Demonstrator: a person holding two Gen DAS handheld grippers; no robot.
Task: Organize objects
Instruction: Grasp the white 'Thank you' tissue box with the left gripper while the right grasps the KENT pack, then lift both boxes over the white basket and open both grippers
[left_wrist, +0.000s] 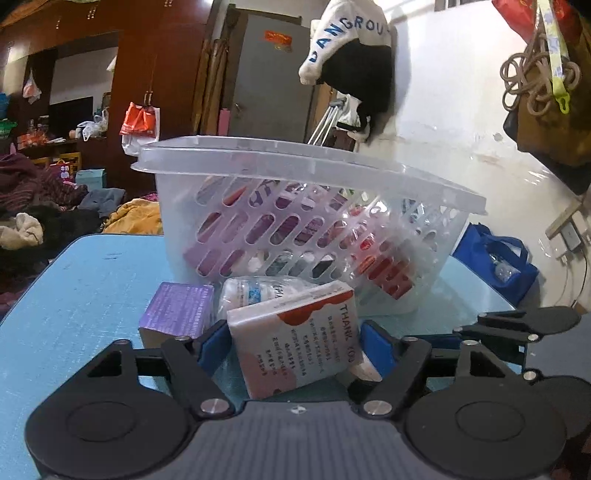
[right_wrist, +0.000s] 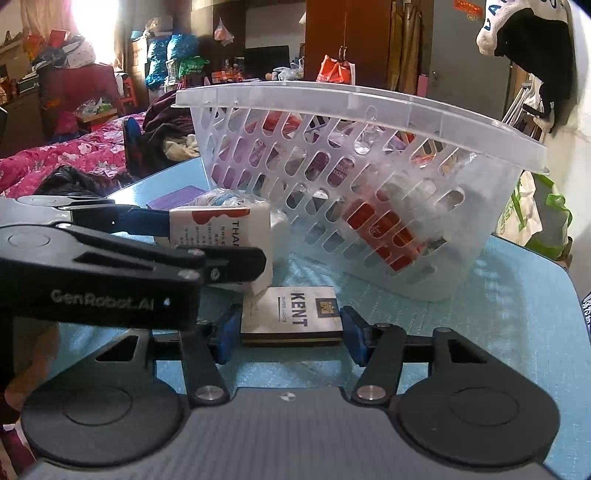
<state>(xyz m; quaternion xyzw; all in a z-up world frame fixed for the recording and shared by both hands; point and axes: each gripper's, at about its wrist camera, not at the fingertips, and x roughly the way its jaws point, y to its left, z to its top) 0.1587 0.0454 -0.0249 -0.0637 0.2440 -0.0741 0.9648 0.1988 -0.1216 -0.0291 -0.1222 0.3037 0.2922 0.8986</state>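
Desk (right_wrist: 517, 295): slotted basket (right_wrist: 369, 155), filled. My left claw (left_wrist: 291, 347) brackets the THANK YOU box (left_wrist: 295, 339), pads apart from it. My right claw (right_wrist: 290, 332) narrows around the KENT pack (right_wrist: 295, 317); contact unclear.

The translucent white plastic basket (right_wrist: 369, 122) past the fingertips looks smooth and a bit glossy, slotted walls all round. The light blue table top (left_wrist: 92, 288) has a matt, faintly scuffed, grainy finish. Between the left gripper's (left_wrist: 291, 347) blue pads sits a white-and-red paper-wrapped pack (left_wrist: 295, 339), slightly shiny like film. Beside its left finger is a purple cardboard box (left_wrist: 177, 306), matt. Between the right gripper's (right_wrist: 291, 332) pads lies a silver-grey KENT carton (right_wrist: 291, 314) with a satin sheen. Both grippers' arms are matt black plastic with shiny metal rivets.
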